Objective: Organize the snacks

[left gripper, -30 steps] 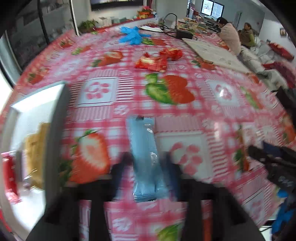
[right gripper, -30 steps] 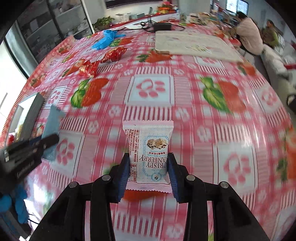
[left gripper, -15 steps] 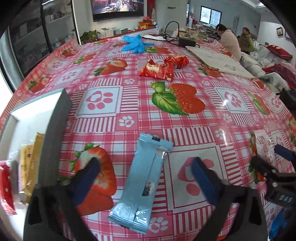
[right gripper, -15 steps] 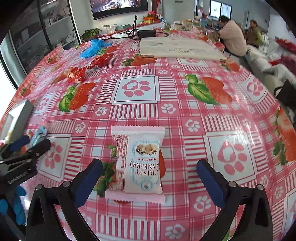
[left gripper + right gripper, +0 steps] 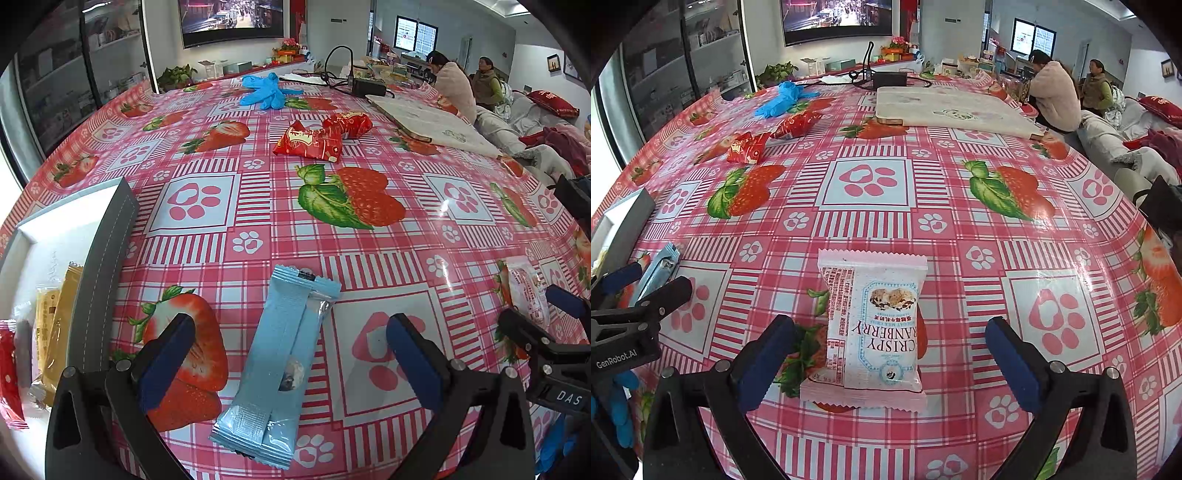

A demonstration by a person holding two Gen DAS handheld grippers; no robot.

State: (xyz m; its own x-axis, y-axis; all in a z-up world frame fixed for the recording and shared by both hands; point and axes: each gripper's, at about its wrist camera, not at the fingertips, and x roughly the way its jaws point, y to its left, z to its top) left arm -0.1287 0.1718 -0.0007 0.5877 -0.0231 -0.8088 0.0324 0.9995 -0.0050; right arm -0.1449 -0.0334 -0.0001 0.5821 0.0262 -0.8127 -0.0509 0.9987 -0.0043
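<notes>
Desk (image 5: 369,258) w/ strawberry cloth: blue snack bar (image 5: 280,365) lies flat between wide-apart left gripper (image 5: 291,354) pads, untouched. Right gripper (image 5: 890,362) likewise spread around cranberry crisp pack (image 5: 875,328). Tray (image 5: 107,251) left of bar, holding approx. three packets.

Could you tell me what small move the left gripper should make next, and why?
Probably close the left gripper on the blue wafer packet. Its jaws stand wide open with the packet lying flat on the tablecloth between them, untouched, and the white tray holding other snacks sits just to the left.
</notes>
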